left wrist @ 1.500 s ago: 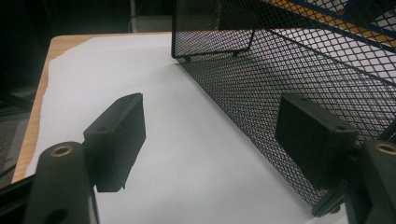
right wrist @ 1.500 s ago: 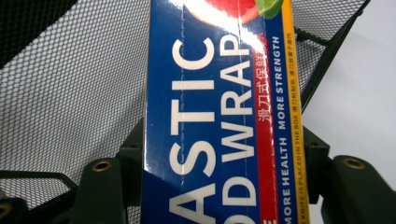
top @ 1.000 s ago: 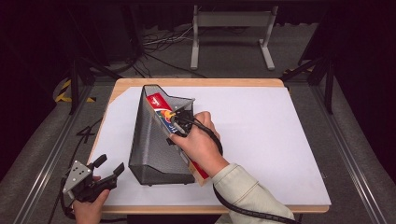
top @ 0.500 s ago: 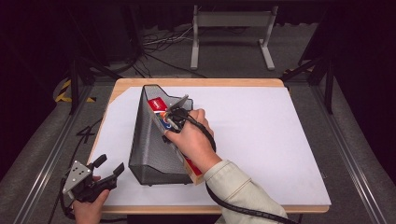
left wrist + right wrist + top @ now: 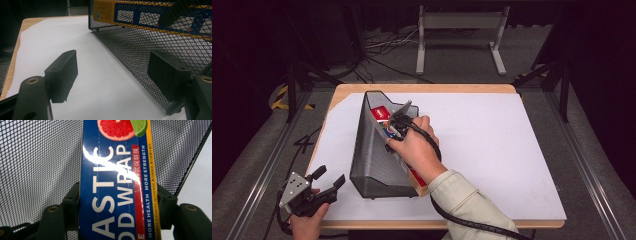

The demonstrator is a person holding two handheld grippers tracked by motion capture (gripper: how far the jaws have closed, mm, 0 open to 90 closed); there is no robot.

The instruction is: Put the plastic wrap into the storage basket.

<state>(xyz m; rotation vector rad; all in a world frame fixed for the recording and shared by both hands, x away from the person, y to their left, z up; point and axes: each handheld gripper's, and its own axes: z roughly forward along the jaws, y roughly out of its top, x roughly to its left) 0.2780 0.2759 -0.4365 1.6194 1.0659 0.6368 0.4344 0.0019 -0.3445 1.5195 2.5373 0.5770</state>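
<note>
Mesh rack walls in box — right gripper pinches it | left gripper spread, beside rack

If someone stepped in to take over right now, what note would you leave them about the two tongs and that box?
Right tongs: shut on the plastic wrap box, holding it inside the black mesh holder.
Left tongs: open, holding nothing, low at the table's near left corner beside the holder.
Done: the box is partly in the holder, its near end sticking out.
Left, probably: seat the box, let go, withdraw.
</note>
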